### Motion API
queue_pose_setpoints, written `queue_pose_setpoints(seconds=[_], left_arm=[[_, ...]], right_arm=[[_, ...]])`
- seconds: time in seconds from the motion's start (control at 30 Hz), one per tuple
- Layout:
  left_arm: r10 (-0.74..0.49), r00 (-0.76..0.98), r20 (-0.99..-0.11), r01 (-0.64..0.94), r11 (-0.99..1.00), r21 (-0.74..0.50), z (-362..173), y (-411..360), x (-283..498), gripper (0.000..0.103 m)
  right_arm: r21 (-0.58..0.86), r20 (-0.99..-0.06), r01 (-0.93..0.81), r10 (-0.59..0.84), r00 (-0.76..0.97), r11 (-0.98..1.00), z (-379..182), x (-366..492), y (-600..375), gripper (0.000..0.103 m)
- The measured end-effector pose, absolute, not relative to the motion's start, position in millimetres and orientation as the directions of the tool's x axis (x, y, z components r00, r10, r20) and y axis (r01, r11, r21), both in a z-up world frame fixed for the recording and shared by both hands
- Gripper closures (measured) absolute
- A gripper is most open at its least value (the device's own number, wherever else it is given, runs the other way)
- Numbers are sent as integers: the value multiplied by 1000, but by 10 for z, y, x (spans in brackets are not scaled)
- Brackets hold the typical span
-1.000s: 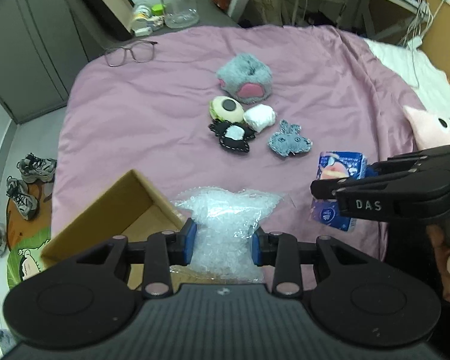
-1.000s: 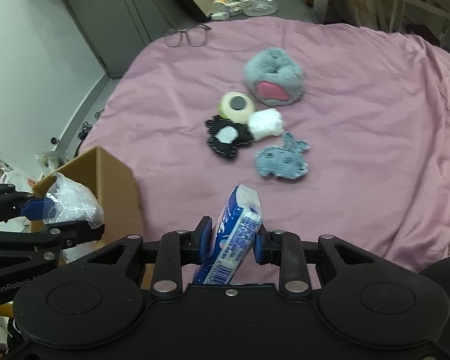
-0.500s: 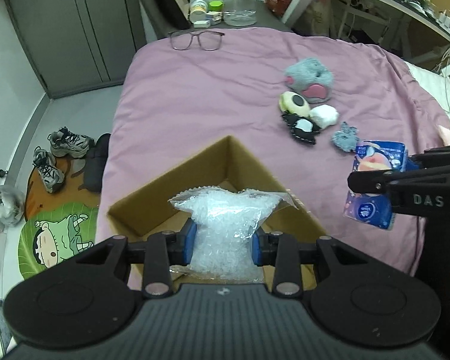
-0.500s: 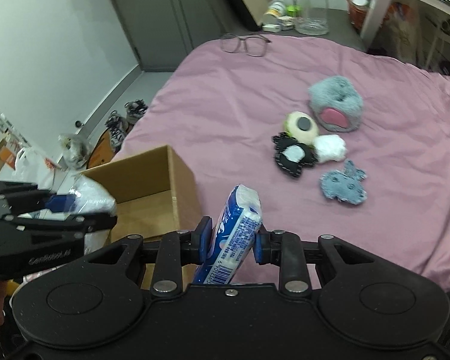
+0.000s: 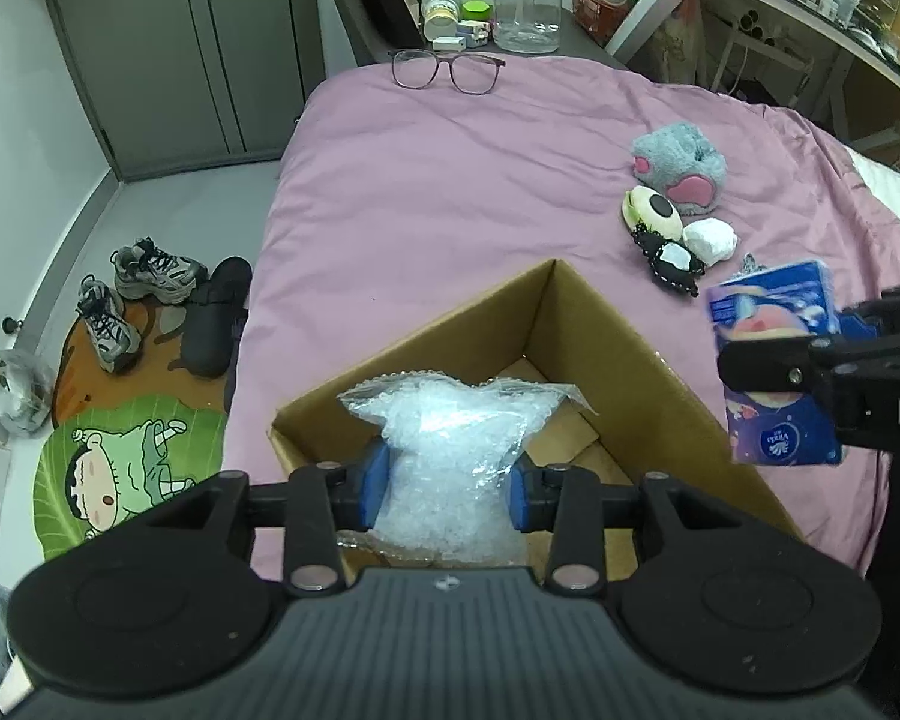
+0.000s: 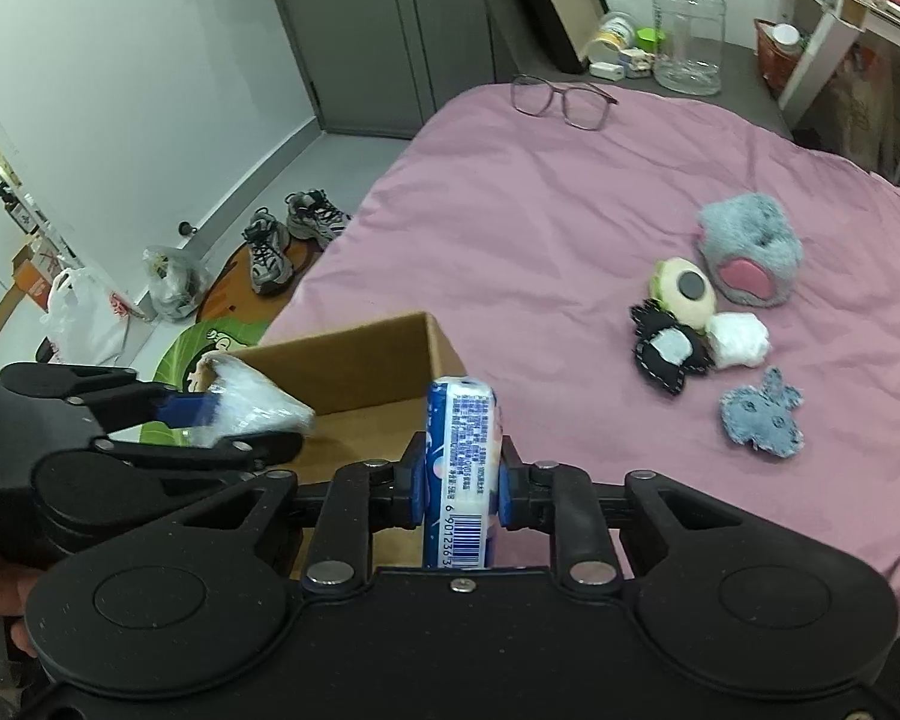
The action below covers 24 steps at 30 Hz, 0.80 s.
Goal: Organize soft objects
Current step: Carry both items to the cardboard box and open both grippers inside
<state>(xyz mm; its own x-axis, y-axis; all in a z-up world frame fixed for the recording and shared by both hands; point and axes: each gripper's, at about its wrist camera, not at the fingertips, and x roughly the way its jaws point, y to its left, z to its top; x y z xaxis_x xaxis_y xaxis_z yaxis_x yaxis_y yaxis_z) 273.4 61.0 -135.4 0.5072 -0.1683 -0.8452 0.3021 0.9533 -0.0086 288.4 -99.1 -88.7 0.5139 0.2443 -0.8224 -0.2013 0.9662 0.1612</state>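
Over the open cardboard box [image 5: 600, 324] at the bed's near edge, the left gripper [image 5: 447, 489] pinches a clear plastic bag [image 5: 450, 456] ready to drop in — the right gripper [image 6: 457, 489], clamping a tissue pack [image 6: 463, 468], waits beside it, presumably for its turn.

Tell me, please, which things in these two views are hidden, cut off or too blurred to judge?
- Cardboard box floor: left wrist view, mostly covered by the bubble wrap bag in the left claw.
- Tissue pack lower end: right wrist view, hidden behind the right claw body.
- Tissue pack small print: too small to read.
- Grey felt toy: left wrist view, almost wholly behind the tissue pack.
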Motion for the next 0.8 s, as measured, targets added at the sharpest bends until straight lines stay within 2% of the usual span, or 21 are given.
queue_pose_setpoints(seconds=[0.2,0.27,0.37,0.5,0.57,0.63,0.7,0.8], left_arm=[[-157,533,-832,297,955,9,-1266,695,2722,54],[-164,546,-821,286,958,-1,-1214,757,2695,44],[-172,566,-807,266,964,-19,-1154,848,2650,40],[-158,567,-808,243,970,-19,-1147,935,2606,40],[-156,560,-814,236,971,-24,-1155,973,2578,40],[-155,555,-817,233,972,-26,-1161,996,2546,40],[-142,560,-816,225,974,-15,-1155,1007,2518,40],[-131,562,-817,212,977,-11,-1146,1012,2497,40]], right_arm=[[167,-808,-236,270,524,957,-829,2919,-834,83],[165,-805,-246,275,527,955,-822,2930,-773,83],[172,-805,-247,280,523,954,-839,2970,-696,83],[209,-798,-249,312,516,946,-861,3028,-620,81],[240,-790,-287,358,498,927,-848,3050,-568,71],[241,-780,-300,368,506,923,-802,3038,-551,36],[221,-756,-293,353,551,930,-749,2975,-588,33],[219,-771,-298,352,531,929,-763,2941,-652,34]])
